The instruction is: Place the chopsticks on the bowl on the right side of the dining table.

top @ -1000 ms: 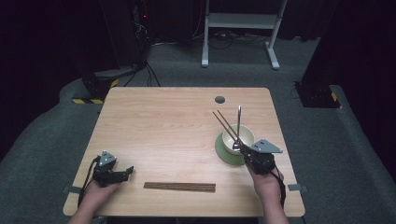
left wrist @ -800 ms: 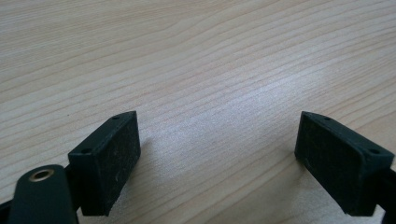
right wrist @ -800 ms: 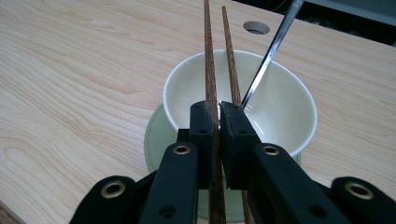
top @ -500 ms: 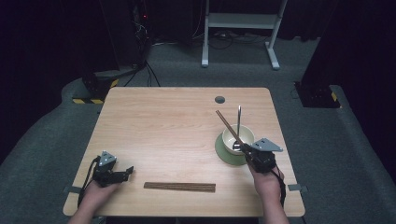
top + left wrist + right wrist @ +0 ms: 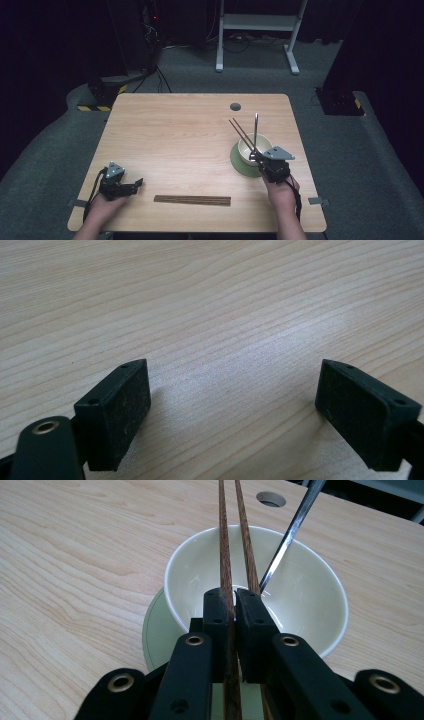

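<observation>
My right gripper (image 5: 256, 157) (image 5: 234, 600) is shut on a pair of brown chopsticks (image 5: 241, 133) (image 5: 223, 535). They slant up and away to the left over a cream bowl (image 5: 247, 150) (image 5: 305, 605). The bowl stands on a green saucer (image 5: 239, 163) (image 5: 157, 630) at the table's right. A metal utensil handle (image 5: 255, 127) (image 5: 290, 535) sticks up out of the bowl, beside the chopsticks. A second pair of chopsticks (image 5: 192, 200) lies flat near the front edge. My left gripper (image 5: 135, 184) (image 5: 232, 410) rests open on bare wood at the front left, with nothing between its pads.
The wooden table (image 5: 175, 130) has a round cable hole (image 5: 235, 106) (image 5: 270, 499) near its far edge, behind the bowl. A white frame (image 5: 255, 30) and dark equipment stand on the floor beyond the table.
The tips of the held chopsticks have wavered slightly over the bowl. The left gripper has not moved.
</observation>
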{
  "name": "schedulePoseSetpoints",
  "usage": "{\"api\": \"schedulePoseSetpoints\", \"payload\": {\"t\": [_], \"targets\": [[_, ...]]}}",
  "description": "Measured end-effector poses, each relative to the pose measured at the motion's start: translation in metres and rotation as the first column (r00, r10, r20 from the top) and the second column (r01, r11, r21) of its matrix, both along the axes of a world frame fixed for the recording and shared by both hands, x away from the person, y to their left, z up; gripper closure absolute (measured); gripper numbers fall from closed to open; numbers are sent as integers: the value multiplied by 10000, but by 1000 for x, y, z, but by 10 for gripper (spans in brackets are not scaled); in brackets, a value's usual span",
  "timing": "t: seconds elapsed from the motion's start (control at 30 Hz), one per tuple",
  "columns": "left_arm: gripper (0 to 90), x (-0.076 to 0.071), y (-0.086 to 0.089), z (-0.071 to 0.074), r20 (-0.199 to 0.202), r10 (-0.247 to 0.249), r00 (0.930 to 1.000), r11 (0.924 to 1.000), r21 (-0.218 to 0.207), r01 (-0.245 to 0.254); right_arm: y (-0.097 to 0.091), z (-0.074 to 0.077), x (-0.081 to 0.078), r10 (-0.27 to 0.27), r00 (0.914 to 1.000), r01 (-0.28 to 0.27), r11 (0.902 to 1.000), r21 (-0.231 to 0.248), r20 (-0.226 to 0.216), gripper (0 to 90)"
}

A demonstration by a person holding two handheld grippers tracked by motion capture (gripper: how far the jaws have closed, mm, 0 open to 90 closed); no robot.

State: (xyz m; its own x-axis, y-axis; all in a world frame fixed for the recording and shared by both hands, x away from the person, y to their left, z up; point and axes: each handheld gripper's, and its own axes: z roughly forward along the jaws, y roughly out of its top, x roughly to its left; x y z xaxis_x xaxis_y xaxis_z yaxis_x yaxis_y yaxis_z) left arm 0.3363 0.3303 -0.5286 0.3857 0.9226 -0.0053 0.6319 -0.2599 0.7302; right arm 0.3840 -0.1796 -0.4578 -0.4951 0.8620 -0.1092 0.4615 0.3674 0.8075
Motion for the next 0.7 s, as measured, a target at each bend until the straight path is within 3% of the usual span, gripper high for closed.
{"api": "schedulePoseSetpoints", "payload": {"t": [0.27, 0.7], "targets": [[144, 0, 0, 0, 0, -4, 10000, 10000, -4, 4, 4, -4, 0, -155, 9999, 153, 9991, -384, -29, 839], [144, 0, 0, 0, 2, -4, 10000, 10000, -4, 4, 4, -2, 1, -222, 9997, 221, 9993, -301, -31, 824]]}}
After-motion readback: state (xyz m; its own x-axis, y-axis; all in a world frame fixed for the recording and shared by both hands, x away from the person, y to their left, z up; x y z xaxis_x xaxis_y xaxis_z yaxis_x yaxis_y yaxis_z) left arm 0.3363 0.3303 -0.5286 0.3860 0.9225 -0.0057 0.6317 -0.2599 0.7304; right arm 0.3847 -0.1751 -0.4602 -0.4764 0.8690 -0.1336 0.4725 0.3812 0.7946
